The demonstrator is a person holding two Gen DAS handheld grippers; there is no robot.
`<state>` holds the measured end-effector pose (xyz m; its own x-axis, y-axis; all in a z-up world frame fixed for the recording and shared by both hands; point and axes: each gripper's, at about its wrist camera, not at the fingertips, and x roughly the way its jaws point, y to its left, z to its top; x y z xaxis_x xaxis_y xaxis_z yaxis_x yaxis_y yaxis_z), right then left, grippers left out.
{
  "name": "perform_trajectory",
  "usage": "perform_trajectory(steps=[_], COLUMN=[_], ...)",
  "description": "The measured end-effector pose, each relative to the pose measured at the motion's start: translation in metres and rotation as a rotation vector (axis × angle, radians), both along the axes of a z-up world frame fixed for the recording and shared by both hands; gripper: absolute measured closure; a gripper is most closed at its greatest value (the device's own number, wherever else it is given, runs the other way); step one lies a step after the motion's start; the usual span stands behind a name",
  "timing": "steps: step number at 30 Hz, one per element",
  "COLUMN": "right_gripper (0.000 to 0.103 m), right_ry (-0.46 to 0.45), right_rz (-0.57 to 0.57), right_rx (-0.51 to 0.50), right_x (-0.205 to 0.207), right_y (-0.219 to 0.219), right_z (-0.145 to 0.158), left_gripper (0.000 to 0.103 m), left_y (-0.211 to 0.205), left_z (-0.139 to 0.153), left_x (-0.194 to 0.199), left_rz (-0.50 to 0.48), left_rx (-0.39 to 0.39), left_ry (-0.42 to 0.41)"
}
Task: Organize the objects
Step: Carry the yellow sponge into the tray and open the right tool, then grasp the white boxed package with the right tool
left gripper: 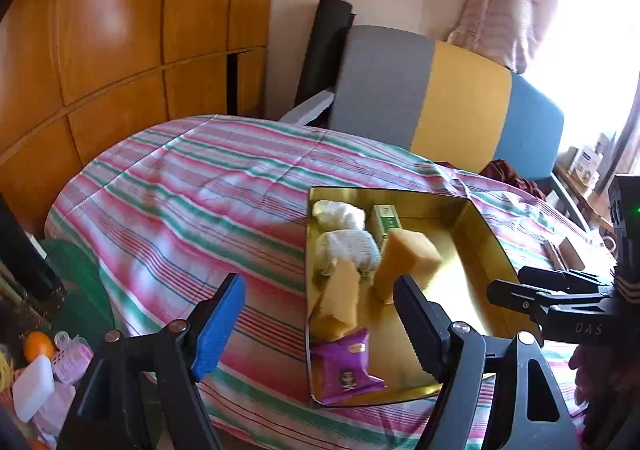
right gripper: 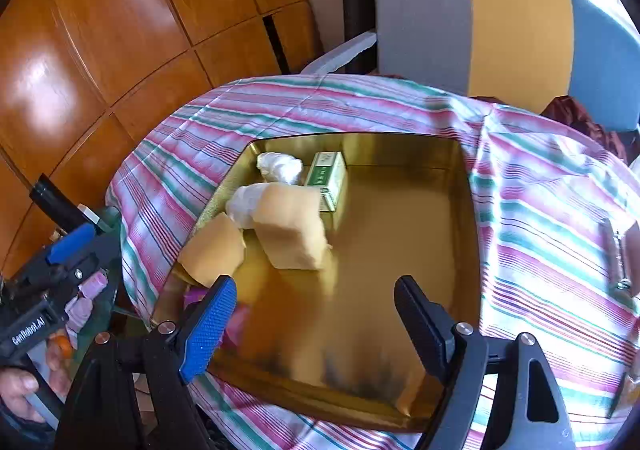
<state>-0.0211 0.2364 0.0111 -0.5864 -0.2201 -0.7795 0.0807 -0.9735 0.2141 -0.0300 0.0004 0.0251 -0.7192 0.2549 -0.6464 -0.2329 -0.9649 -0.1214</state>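
A gold tin tray (left gripper: 494,238) (right gripper: 466,194) sits on a striped cloth. Inside it lie two white cloth bundles (left gripper: 348,250) (right gripper: 280,166), a green box (left gripper: 384,220) (right gripper: 326,178), two yellow sponges (left gripper: 408,262) (right gripper: 292,230) and a purple packet (left gripper: 344,370). My left gripper (left gripper: 318,282) hovers open over the tray's near left edge, with nothing between its fingers. My right gripper (right gripper: 315,284) hangs open above the tray's bare floor, also holding nothing. In the right wrist view the blue finger partly hides the packet.
The striped cloth (left gripper: 180,190) covers a rounded table. Behind it are a grey, yellow and blue cushion (left gripper: 460,106) and wooden cabinet doors (left gripper: 100,30). Low on the left lie an orange (left gripper: 38,346), a white bar (left gripper: 32,386) and pink items. The other gripper shows at each view's edge.
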Motion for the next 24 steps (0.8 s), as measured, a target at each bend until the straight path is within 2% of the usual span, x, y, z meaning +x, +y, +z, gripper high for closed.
perform_trajectory(steps=[9,15,24], right_gripper=[0.02,0.02,0.02], right_ry=[-0.006,-0.05,-0.113], right_rz=[-0.131,-0.281,-0.527], right_rx=[0.005,0.01,0.038], right_x=[0.034,0.059,0.091], right_y=[0.058,0.119,0.234], right_z=[-0.004,-0.015,-0.025], left_gripper=[0.024,0.024,0.024], left_y=[0.031,0.061,0.114], left_z=[0.012,0.019,0.02], left_x=[0.013,0.019,0.019], left_rz=[-0.084,-0.172,-0.294], left_rx=[-0.017,-0.036,-0.064], left_ry=[0.024,0.045,0.036])
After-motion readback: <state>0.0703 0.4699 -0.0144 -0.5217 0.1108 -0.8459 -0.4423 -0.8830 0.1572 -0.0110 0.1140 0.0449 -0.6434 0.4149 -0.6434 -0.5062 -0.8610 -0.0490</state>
